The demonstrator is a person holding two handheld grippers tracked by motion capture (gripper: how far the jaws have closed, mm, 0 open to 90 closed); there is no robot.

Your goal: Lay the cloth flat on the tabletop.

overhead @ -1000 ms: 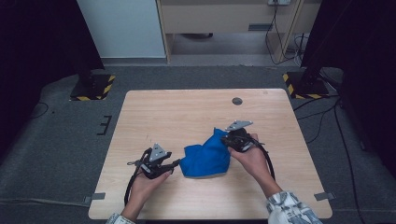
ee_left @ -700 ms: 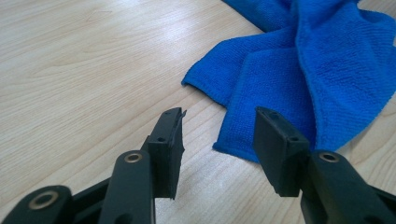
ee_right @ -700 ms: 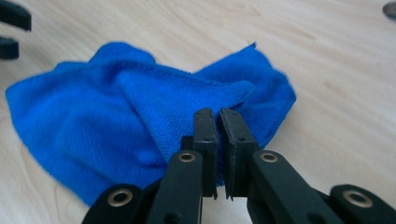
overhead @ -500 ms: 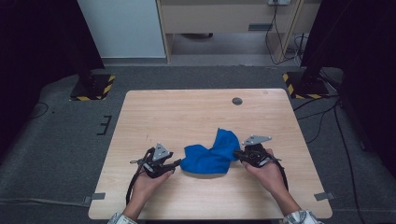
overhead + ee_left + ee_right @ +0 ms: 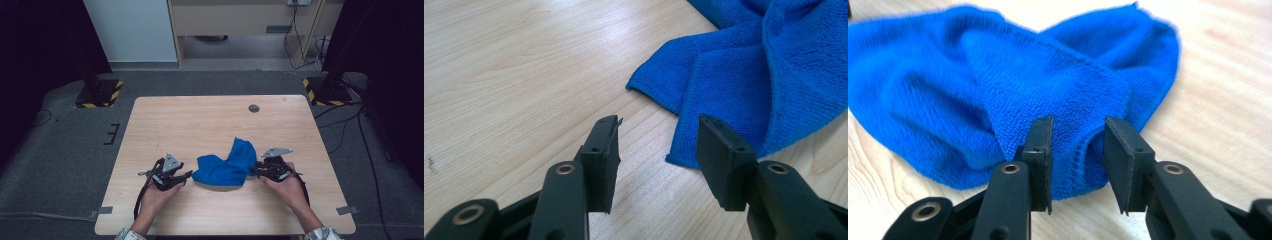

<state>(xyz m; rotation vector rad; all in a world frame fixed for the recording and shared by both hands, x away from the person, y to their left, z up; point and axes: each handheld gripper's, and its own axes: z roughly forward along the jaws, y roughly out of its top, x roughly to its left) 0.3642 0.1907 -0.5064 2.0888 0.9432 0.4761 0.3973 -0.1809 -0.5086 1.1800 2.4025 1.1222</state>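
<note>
A crumpled blue cloth (image 5: pixel 227 165) lies on the wooden table (image 5: pixel 200 120) between my two grippers. My left gripper (image 5: pixel 189 174) rests just left of it. In the left gripper view this gripper (image 5: pixel 659 130) is open, and the cloth's folded edge (image 5: pixel 764 75) lies just past its tips. My right gripper (image 5: pixel 254 170) is at the cloth's right end. Its jaws (image 5: pixel 1078 125) have just been opening. A fold of the cloth (image 5: pixel 1023 75) still sits between them, with a gap on the right side.
A dark round grommet (image 5: pixel 254 108) sits in the tabletop at the back right. Tape pieces mark the front corners (image 5: pixel 347 210). Yellow-and-black stand bases (image 5: pixel 100 94) (image 5: pixel 325 90) sit on the floor behind the table.
My right gripper has carried the cloth's end down and to the right toward the front edge, laid it on the table, and its jaws have parted. The left gripper has stayed put.
</note>
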